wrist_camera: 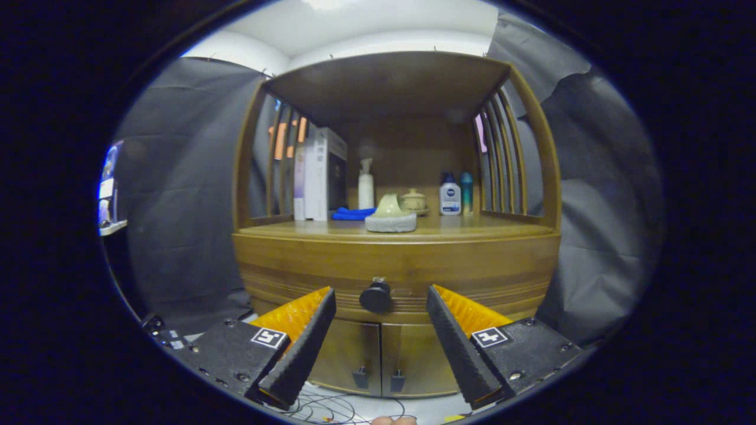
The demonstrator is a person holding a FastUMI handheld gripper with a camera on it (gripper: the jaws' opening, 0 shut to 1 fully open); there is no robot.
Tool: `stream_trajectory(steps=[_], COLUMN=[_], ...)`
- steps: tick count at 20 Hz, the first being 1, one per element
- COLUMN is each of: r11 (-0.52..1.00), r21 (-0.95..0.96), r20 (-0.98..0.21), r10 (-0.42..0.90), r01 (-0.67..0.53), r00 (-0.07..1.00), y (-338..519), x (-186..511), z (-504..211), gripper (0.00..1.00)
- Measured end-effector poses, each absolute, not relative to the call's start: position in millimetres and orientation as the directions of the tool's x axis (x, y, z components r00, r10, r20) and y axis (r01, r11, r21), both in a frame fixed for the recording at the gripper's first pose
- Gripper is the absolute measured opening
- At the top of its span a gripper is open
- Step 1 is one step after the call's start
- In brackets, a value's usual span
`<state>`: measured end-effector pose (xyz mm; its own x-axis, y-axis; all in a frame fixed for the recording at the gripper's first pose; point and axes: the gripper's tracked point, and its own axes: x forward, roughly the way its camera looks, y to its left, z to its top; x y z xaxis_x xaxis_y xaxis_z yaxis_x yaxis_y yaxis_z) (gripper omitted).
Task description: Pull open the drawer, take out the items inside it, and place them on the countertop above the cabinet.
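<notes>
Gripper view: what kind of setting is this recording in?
Likely a staged home corner in a cloth-walled booth: a wooden cabinet with a closed drawer and its knob, and toiletry bottles on its countertop. The open gripper faces the knob.

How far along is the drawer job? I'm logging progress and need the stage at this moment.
Nothing looks done yet: the drawer is flush with the cabinet front, closed. In hand: the gripper is open, its jaws spread either side of the round knob, not touching it. Left: grip the knob, pull the drawer open, lift out its contents, unseen so far, and set them on the countertop.
</notes>
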<state>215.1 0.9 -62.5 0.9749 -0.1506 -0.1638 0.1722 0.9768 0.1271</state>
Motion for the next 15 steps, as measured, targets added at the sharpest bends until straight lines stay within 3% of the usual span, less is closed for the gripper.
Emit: stream_trajectory(steps=[8, 15], r11=[0.982, 0.985], r21=[0.080, 0.026], r20=[-0.121, -0.001], r10=[-0.159, -0.173], r01=[0.169, 0.173], r00=[0.980, 0.985], y=[-10.5, -25.1], x=[10.9, -6.8], z=[-47.3, 1.0], gripper=[0.99, 0.98])
